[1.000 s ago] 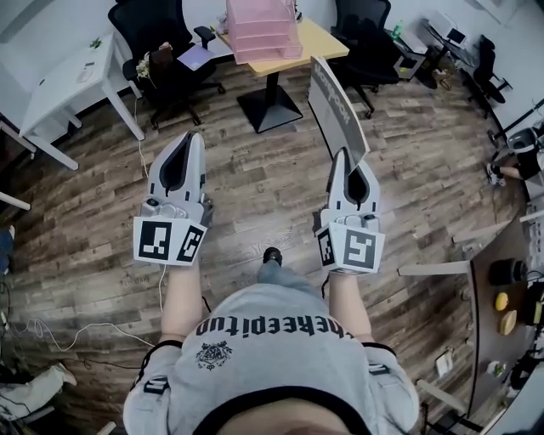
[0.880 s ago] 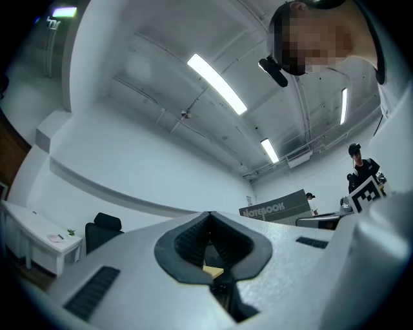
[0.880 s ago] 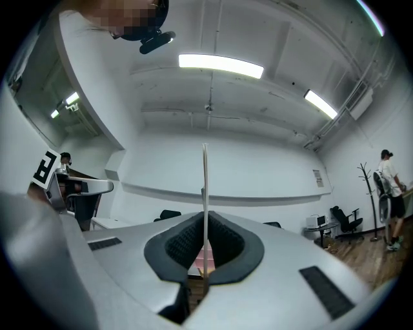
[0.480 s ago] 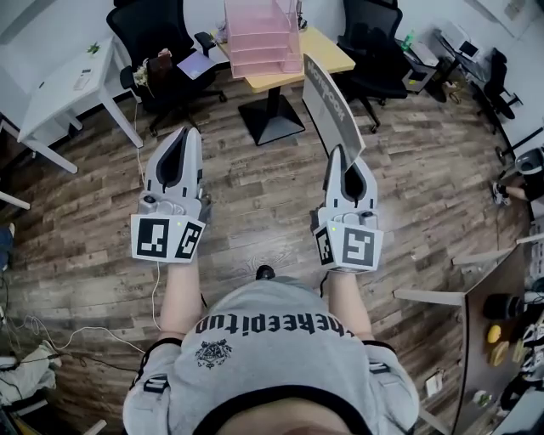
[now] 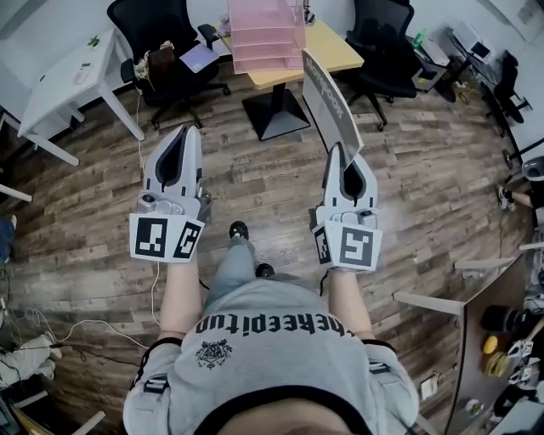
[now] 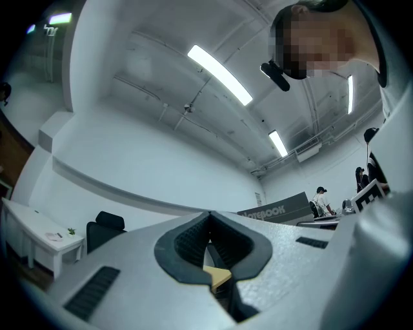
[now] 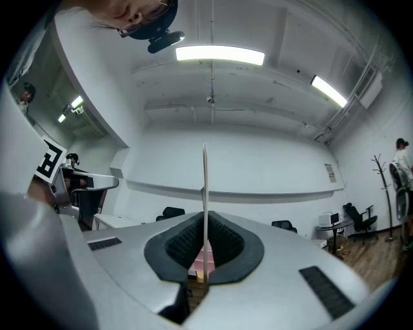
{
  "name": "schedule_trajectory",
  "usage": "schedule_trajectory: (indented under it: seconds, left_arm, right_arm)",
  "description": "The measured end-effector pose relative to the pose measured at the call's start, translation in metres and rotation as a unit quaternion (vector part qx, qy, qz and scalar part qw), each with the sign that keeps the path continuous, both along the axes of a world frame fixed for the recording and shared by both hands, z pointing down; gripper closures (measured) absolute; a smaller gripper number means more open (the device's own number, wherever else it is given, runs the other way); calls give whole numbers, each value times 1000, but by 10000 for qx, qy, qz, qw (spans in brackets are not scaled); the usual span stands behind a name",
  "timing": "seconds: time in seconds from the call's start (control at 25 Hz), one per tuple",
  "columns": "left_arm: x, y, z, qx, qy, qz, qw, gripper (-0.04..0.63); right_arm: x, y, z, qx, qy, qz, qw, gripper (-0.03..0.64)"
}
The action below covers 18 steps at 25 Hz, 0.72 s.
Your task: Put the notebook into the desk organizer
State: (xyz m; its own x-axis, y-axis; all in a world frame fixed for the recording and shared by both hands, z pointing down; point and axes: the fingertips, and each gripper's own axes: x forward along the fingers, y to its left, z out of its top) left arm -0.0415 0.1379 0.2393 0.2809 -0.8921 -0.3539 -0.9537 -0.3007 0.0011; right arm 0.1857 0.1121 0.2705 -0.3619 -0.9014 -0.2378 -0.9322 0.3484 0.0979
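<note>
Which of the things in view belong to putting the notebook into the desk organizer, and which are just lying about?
Belong to the job:
notebook, clamped in the right gripper
pink desk organizer on the wooden table

Just about:
left gripper, shut and empty
black office chairs
white desk
</note>
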Motion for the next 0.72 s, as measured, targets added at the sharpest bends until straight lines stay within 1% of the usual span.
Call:
schedule_trajectory:
  seconds: [0.36, 0.72]
  left_arm:
    - [-12, -64, 2, 112, 8, 130, 9999, 592]
    - [-46, -160, -6, 84, -7, 247, 9997, 592]
  right_arm:
    - [-13, -58, 4, 85, 35, 138, 9999, 608]
    - [-50, -151, -6, 110, 53, 222, 9997, 607]
